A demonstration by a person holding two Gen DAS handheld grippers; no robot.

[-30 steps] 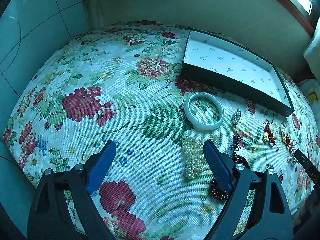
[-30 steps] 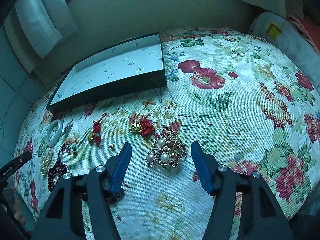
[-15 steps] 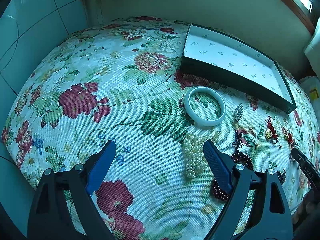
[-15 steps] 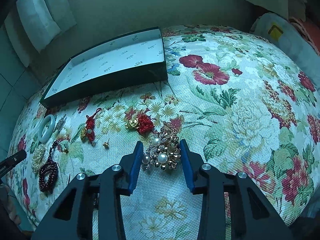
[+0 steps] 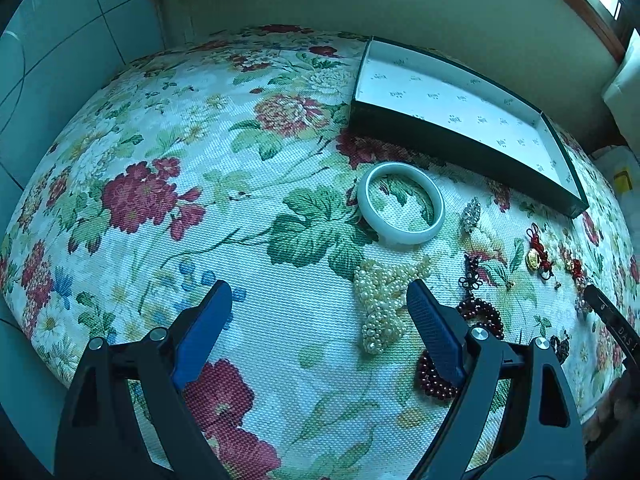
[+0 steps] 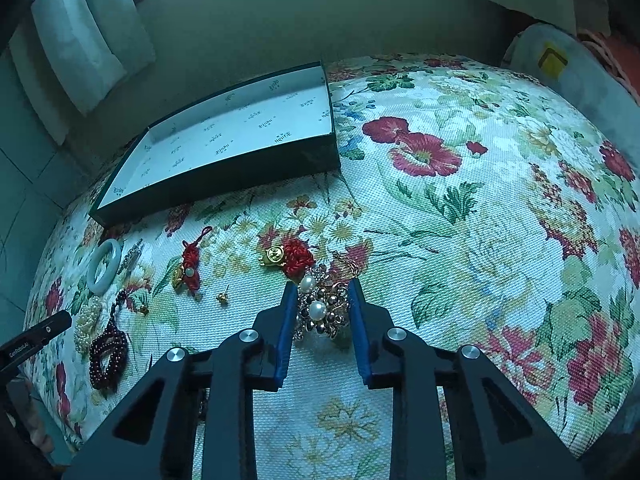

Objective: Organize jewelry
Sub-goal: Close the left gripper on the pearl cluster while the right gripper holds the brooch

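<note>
My right gripper [image 6: 322, 292] is shut on a pearl-and-metal brooch [image 6: 320, 308], which still rests on the floral cloth. My left gripper [image 5: 320, 292] is open and empty above the cloth, with a white pearl bracelet [image 5: 384, 300] just inside its right finger. A pale jade bangle [image 5: 400, 208] lies beyond it, and it also shows in the right wrist view [image 6: 104, 266]. Dark red bead bracelets [image 5: 480, 312] lie to the right. The open dark green box [image 6: 224, 140] with white lining stands empty at the back; it also shows in the left wrist view [image 5: 460, 120].
Red knot charms with gold pieces [image 6: 290, 258] [image 6: 188, 272], a small gold stud [image 6: 222, 298] and a silver brooch [image 5: 472, 214] lie scattered on the cloth [image 6: 460, 240]. A wall and curtain [image 6: 88, 40] stand behind the box. A cushion [image 6: 568, 76] sits at the far right.
My right gripper closed from wide open onto the pearl brooch. My left gripper stayed open and shifted slightly forward.
</note>
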